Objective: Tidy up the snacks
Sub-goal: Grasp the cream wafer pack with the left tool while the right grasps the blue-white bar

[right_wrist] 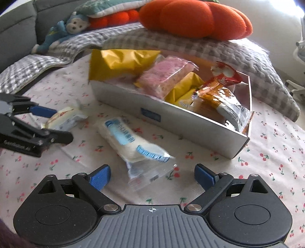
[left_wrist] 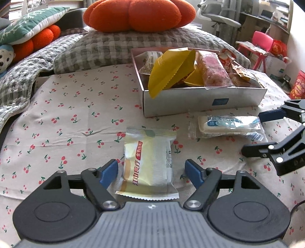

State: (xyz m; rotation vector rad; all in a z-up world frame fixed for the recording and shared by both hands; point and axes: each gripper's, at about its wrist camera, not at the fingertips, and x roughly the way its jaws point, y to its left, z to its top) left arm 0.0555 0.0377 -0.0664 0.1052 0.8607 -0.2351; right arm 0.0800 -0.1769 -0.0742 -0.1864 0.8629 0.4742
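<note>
Setting: home living or bedroom area. Evidence: soft surface under white cherry-print cotton cloth [left_wrist: 76, 106]; grey-and-white checked quilted blanket [left_wrist: 106, 45]; orange pumpkin-shaped plush cushion [left_wrist: 141, 13]; green leaf-pattern pillow [left_wrist: 28, 26]; blue monkey plush toy [right_wrist: 61, 32]; grey sofa backrest [right_wrist: 17, 21]; grey swivel chair [left_wrist: 219, 17].

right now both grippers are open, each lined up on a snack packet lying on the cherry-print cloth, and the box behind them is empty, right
Not quite: the box is not empty. The right wrist view shows it packed with snacks, among them a yellow packet and a pink bar. The rest holds: the left gripper and right gripper are open, on the cream packet and the blue-and-white packet.
</note>
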